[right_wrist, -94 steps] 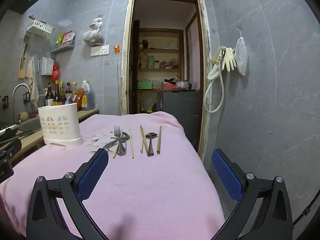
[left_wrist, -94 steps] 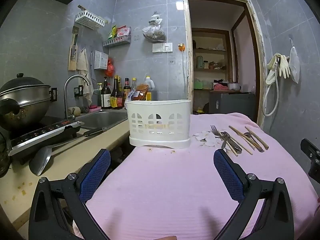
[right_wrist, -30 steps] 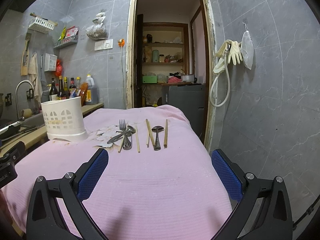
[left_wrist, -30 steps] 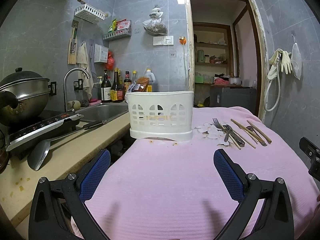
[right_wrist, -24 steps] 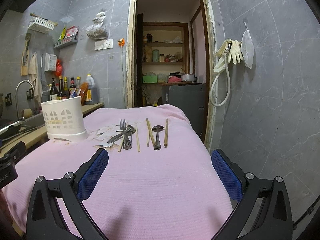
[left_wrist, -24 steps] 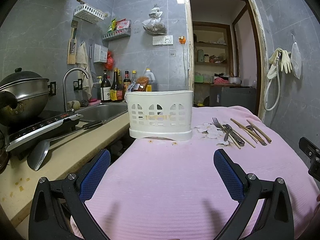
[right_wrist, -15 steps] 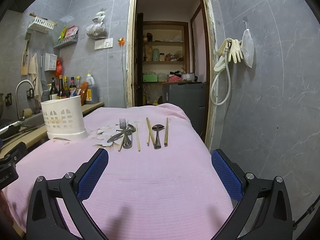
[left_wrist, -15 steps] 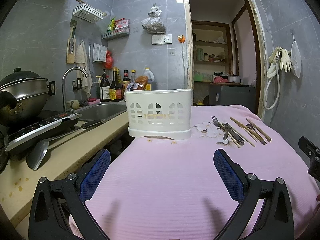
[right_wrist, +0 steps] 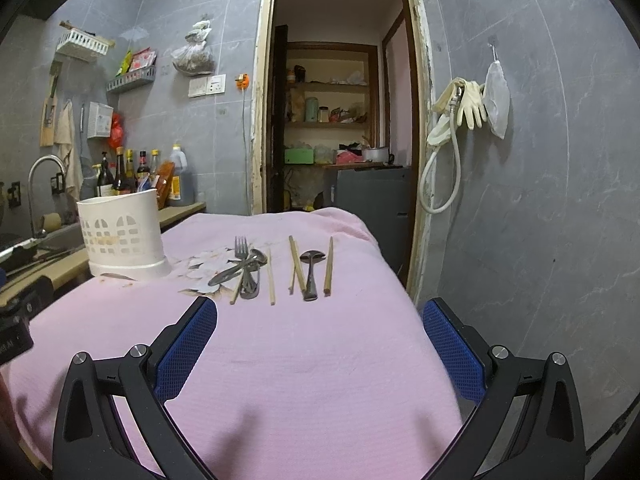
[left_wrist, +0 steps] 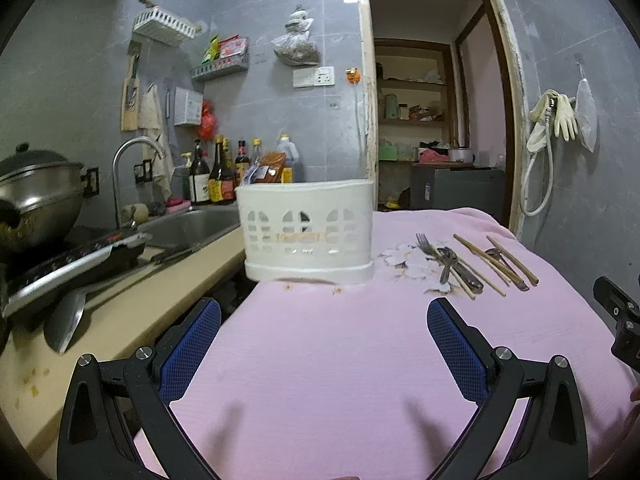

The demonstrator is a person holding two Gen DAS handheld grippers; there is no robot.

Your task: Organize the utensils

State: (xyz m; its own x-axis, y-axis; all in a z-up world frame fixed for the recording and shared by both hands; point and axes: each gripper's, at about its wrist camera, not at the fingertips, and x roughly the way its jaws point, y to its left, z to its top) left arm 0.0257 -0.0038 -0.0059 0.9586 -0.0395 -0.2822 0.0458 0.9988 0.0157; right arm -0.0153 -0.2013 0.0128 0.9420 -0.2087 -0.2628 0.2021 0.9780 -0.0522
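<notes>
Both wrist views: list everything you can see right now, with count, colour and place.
Utensil holder: one, white, left end of cloth.
Fork: one, metal, mid-cloth, in a pile.
Spoons: metal, one apart, others piled; count unclear.
Chopsticks: about five, wooden, flat among the cutlery.
Cloth: one, pink, over the table.
Sink: one, steel, left counter.
Bottles: several, dark, behind the sink.
Wok: one, metal, far left.
Left tongs: black and blue, open, empty.
Right tongs: black and blue, open, empty.

Both wrist views low over pink cloth (left_wrist: 320, 360), facing doorway; left aimed at basket (left_wrist: 308, 232), both share utensils (right_wrist: 272, 268).
</notes>
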